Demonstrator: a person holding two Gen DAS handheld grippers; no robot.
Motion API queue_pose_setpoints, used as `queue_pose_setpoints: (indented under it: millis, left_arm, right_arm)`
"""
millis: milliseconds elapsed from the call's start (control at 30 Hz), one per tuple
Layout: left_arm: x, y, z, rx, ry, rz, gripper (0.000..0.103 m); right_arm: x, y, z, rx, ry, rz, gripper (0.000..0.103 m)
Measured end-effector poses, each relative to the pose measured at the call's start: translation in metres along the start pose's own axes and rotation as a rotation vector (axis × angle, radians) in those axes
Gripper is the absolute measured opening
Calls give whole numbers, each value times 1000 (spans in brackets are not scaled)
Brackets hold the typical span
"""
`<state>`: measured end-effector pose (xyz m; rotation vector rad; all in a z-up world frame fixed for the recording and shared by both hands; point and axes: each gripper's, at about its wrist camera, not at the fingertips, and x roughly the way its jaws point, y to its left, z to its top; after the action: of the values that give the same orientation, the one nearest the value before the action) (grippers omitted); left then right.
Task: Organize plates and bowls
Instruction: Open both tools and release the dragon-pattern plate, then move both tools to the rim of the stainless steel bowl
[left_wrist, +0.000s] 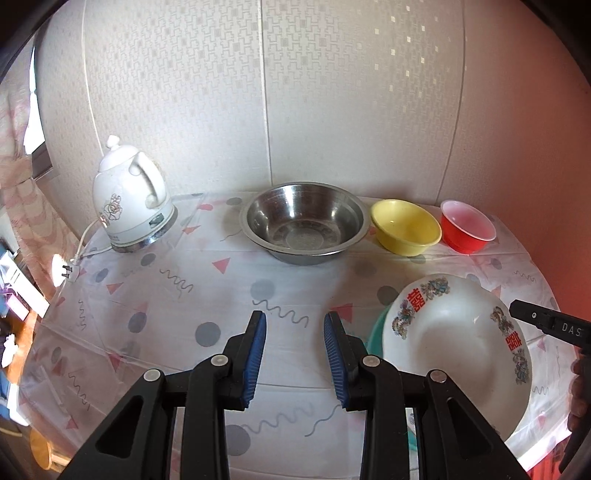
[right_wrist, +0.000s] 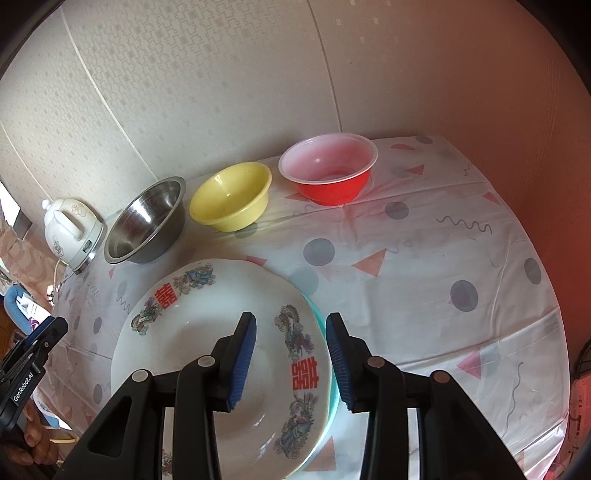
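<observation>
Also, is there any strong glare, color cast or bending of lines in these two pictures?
Left wrist view: wall seams bow from the fisheye, a bright sun patch burns out by the plug, a red cast on the right edge. Right wrist view: the same bowing, red tint on the right wall, highlights inside the steel bowl.

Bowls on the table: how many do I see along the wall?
3. The metal bowl stands beside the kettle, the yellow bowl in the middle, the red bowl nearest the corner. None seems hidden.

Shiny metal bowl (left_wrist: 306, 221), smooth plastic yellow bowl (left_wrist: 405, 226), shiny white plate (right_wrist: 221, 365), glossy kettle (left_wrist: 129, 199), thin plastic tablecloth (left_wrist: 207, 280)
</observation>
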<state>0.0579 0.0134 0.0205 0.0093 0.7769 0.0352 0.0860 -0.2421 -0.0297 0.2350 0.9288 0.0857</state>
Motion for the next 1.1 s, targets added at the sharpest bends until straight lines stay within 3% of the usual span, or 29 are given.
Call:
queue_pose_setpoints:
  millis: [433,1100]
  left_arm:
    - [-14,58,20,-110,-62,144,33]
    - [8,81,19,-128,-25,193,33]
  right_arm:
    - [17,59,20,-108,15,88,40]
    - [57,118,37,-186,82,173,40]
